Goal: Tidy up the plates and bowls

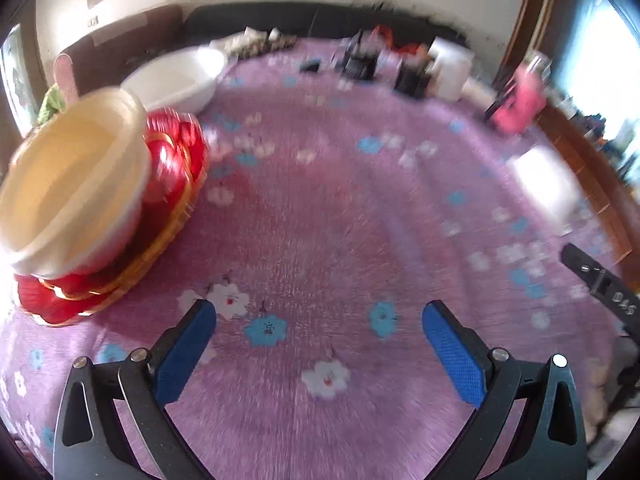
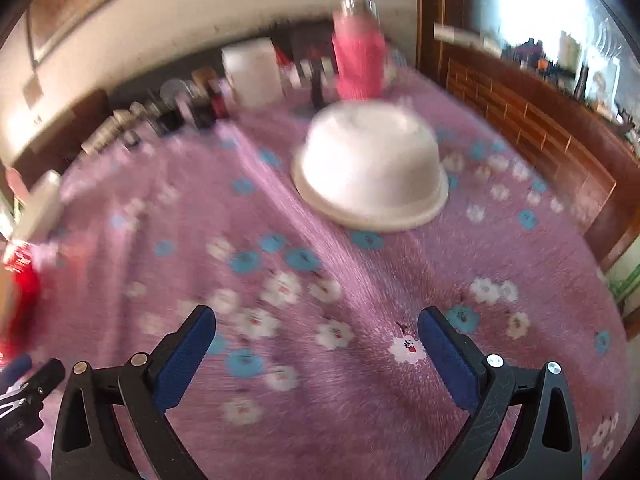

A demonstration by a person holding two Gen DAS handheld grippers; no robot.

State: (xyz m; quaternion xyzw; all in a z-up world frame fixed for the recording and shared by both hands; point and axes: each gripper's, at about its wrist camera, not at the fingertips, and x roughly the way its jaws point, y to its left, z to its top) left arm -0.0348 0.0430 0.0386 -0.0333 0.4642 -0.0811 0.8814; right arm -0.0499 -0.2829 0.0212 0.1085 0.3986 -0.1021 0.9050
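In the left wrist view a cream bowl (image 1: 72, 188) stands upright on a stack of red plates with gold rims (image 1: 168, 196), at the left edge of the purple flowered tablecloth (image 1: 320, 220). A large white bowl (image 1: 180, 76) lies farther back. My left gripper (image 1: 320, 312) hangs open over bare cloth, right of the stack. The right wrist view has a white bowl (image 2: 370, 172) lying upside down on the cloth, ahead of my open right gripper (image 2: 316, 316). Both views are motion-blurred.
Dark small items and a white box (image 1: 452, 68) crowd the far edge of the table. A pink-sleeved bottle (image 2: 358, 56) stands behind the upturned bowl. A wooden bench (image 2: 540, 128) runs along the right side. The other gripper's black body (image 1: 600, 284) shows at the right.
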